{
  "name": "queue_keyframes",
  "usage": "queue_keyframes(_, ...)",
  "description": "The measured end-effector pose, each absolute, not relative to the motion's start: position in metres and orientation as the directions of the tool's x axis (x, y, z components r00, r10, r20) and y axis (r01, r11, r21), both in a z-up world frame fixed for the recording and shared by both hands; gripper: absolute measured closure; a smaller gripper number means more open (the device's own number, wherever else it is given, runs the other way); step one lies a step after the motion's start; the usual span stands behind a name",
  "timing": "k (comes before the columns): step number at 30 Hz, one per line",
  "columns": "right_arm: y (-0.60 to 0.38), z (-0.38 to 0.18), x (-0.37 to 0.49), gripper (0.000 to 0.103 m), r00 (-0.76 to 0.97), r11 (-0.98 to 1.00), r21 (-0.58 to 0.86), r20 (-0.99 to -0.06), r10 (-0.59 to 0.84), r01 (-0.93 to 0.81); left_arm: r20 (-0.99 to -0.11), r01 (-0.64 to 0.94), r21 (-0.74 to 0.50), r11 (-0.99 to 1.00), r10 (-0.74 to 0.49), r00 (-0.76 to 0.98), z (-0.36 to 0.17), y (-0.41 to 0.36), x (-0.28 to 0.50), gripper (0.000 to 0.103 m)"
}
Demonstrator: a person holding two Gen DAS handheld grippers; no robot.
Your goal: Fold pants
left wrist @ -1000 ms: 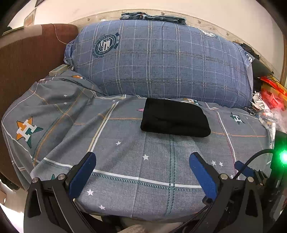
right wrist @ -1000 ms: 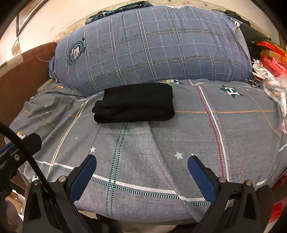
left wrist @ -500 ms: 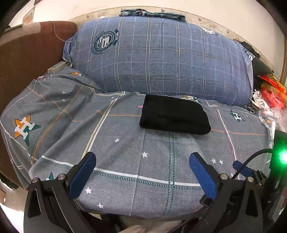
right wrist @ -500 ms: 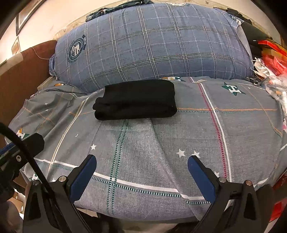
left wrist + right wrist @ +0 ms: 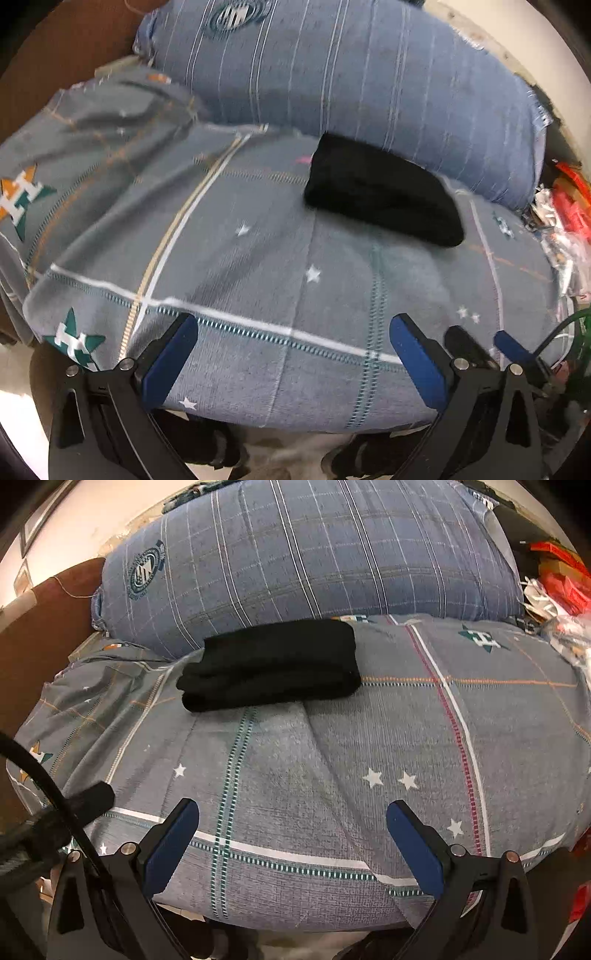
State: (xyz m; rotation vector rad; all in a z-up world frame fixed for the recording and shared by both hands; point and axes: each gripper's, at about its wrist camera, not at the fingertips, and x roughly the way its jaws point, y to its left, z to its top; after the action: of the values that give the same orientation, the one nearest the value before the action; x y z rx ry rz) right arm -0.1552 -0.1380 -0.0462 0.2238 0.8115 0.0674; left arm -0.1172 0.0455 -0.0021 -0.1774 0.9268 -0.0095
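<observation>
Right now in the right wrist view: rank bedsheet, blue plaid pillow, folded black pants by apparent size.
1. bedsheet, fills most of the frame, though nearness to the camera inflates it.
2. blue plaid pillow, spans the upper part of the frame.
3. folded black pants, a compact bundle lying on the sheet in front of the pillow.

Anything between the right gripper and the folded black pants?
No object: in the right wrist view only bare grey plaid bedsheet, with one soft crease, separates the open right gripper from the folded black pants.
</observation>
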Motion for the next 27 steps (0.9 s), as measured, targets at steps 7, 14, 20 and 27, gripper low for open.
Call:
queue_keyframes(7, -0.149, -0.066, -0.144, 0.0, 0.662, 0.965, 0.253, -0.735, 0.148, 0.065, -0.842, -0.076, -0.114, 0.991, -0.056, 0.537, -0.041, 0.049, -0.101, 0.0)
queue_keyframes(14, -0.177, -0.056, -0.127, 0.0, 0.704, 0.954, 0.278, -0.699, 0.124, 0.109, -0.876, -0.088, -0.066, 0.994, -0.016, 0.483, -0.07, 0.058, -0.091, 0.0)
queue_keyframes(20, -0.211, -0.031, -0.084, 0.0, 0.727, 0.958, 0.265, -0.679, 0.103, 0.112, -0.891, -0.013, -0.03, 0.999, -0.021, 0.454, -0.072, 0.057, -0.1, 0.0)
queue_keyframes(27, -0.249, -0.028, -0.001, 0.0, 0.717, 0.911, 0.409, -0.649, 0.253, 0.048, -0.844, 0.008, -0.239, 0.971, -0.212, 0.492, -0.02, 0.08, -0.075, 0.041)
